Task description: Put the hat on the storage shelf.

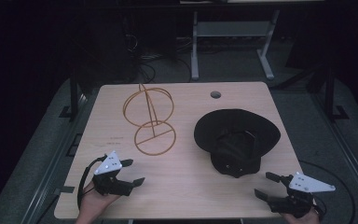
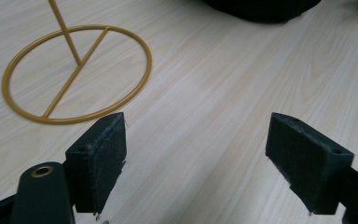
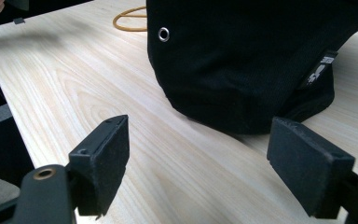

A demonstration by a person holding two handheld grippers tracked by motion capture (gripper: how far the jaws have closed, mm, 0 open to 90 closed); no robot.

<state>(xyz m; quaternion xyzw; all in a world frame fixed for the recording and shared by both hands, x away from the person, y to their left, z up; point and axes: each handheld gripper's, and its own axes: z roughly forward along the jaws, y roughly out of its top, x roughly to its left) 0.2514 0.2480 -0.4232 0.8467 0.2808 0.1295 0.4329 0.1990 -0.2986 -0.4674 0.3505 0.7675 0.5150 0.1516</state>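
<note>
- While your right gripper stands wide and empty, the black hat lies near it at eleven o'clock.
- Your left gripper, equally wide, has the gold wire stand at one o'clock.
- Bare table separates both grippers along its near edge.

a pale wooden table stands on grey floor in a dim room; a white-legged desk stands behind.
</note>
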